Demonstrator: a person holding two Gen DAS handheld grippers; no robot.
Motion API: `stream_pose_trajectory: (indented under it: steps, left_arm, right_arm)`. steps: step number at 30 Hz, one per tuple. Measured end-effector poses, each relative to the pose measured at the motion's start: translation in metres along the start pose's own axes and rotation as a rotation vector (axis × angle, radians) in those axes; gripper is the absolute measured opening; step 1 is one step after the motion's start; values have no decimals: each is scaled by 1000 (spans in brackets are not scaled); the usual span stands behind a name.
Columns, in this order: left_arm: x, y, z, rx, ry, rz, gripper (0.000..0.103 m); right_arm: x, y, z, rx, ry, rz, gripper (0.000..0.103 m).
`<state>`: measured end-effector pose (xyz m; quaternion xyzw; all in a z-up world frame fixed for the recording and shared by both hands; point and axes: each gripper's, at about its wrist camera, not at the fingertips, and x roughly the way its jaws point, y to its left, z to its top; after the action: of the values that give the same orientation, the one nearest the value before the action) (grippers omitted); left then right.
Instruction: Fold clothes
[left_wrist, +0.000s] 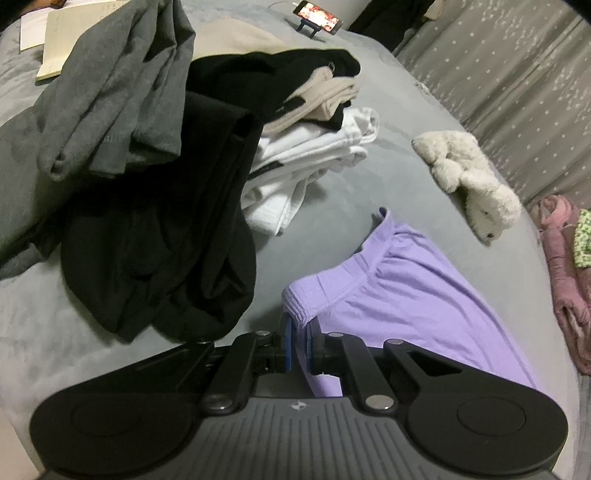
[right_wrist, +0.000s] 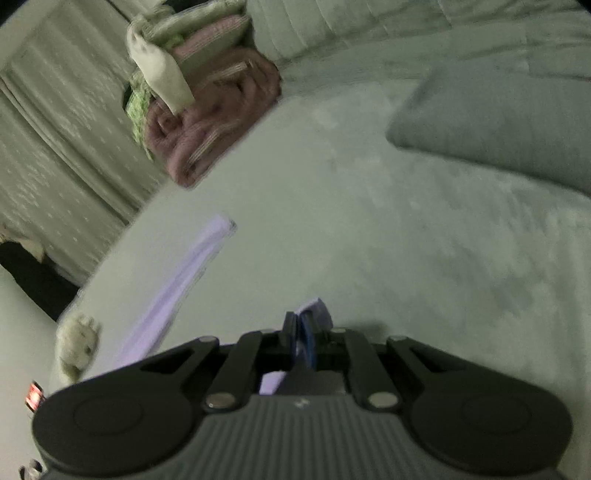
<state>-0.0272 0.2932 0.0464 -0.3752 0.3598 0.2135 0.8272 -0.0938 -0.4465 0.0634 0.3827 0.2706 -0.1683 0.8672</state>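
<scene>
A lilac garment (left_wrist: 413, 295) with an elastic waistband lies on the grey bed (left_wrist: 332, 206), spreading to the lower right. My left gripper (left_wrist: 300, 343) is shut on a corner of its waistband, and the fabric bunches over the blue pads. In the blurred right wrist view, my right gripper (right_wrist: 301, 345) is shut on another edge of the lilac garment (right_wrist: 173, 295). A strip of that fabric runs away to the upper left, and a small tuft sticks out past the fingertips.
Left of the lilac piece are a crumpled black garment (left_wrist: 177, 258), a grey one (left_wrist: 118, 96) and a stack of white and beige folded clothes (left_wrist: 314, 155). A plush toy (left_wrist: 472, 184) lies to the right. Pink clothes (right_wrist: 210, 122) sit beyond the bed's edge, a pillow (right_wrist: 498, 125) at the right.
</scene>
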Motion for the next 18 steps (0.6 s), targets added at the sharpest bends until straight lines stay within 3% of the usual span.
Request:
stream_pose_trajectory:
  steps: [8, 18]
  left_arm:
    - [-7, 1, 2, -29, -20, -36, 6]
    - [-29, 4, 7, -85, -53, -123, 6]
  right_arm:
    - [-26, 13, 22, -3, -140, 109, 5]
    - [-42, 16, 40, 31, -238, 179, 5]
